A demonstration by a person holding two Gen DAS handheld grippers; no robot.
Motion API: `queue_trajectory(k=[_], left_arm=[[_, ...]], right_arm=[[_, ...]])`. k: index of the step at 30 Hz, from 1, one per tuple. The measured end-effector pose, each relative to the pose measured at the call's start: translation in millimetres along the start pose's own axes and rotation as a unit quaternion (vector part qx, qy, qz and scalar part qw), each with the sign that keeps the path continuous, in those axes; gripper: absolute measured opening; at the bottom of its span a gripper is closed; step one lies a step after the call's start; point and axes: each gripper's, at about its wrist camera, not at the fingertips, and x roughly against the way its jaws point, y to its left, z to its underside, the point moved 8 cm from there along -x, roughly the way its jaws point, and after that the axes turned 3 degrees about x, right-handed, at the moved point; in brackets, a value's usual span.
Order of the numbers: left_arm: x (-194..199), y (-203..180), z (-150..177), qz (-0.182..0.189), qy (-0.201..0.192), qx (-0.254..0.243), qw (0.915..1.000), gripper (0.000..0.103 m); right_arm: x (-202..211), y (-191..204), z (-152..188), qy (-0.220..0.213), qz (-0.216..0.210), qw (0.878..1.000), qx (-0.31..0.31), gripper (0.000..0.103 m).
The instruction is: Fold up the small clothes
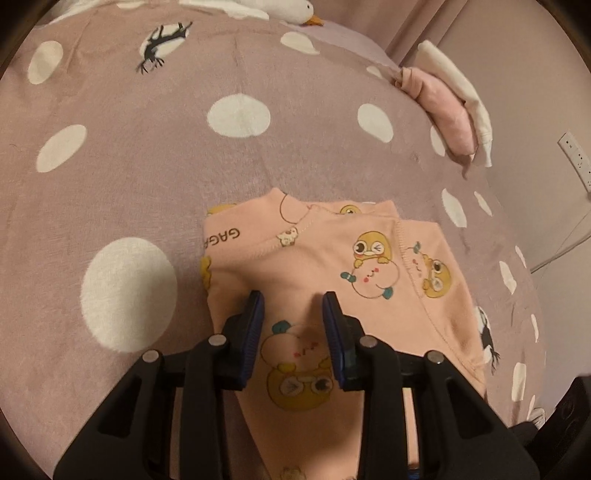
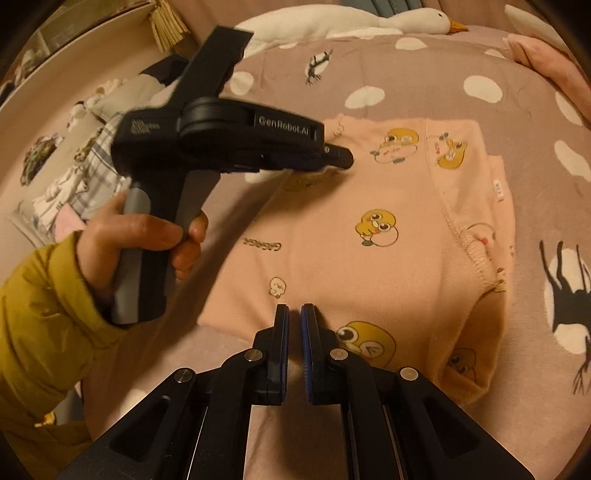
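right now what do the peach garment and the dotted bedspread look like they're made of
Peach garment: looks like soft matte cotton knit, with overlock-stitched seams and printed cartoons. Dotted bedspread: seems a fleecy plush, its nap fuzzy and its dot edges soft. Neither can be confirmed by sight.

From my left wrist view, the near end of the shirt runs under the left tool and off the bottom edge, so I can't see its hem. The goose is cut by the top edge; only head and beak show. The folded pile sits at the warped rim, and I can't count its pieces. In the right wrist view, the left tool's tip hides the collar, and its pads face away from me. The sleeve leaves the frame at left. The clutter beside the bed is too blurred to name.
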Motion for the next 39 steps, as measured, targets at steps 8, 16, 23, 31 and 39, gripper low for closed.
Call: queue_trajectory(k=[8,16,23,31,39], left_arm=[[39,-20,49,0.001,-0.020,-0.054,0.9983,0.031],[41,-26,80,-0.020,-0.012,-0.091,0.9956,0.032],[43,-23,79,-0.014,-0.011,-0.083,0.9964,0.032],[44,-23,81,-0.017,-0.014,-0.083,0.9963,0.032],[51,-25,89,-0.029,-0.017,-0.093,0.9951,0.032]], right_arm=[[33,-40,-44,-0.066,0.039,0.996,-0.040,0.007],[5,-96,-58,-0.047,0.116,0.985,-0.121,0.007],[5,-110,-50,-0.056,0.080,0.979,-0.182,0.006],[31,-72,-56,-0.079,0.057,0.989,-0.110,0.006],[32,-50,-37,-0.060,0.086,0.993,-0.054,0.006]])
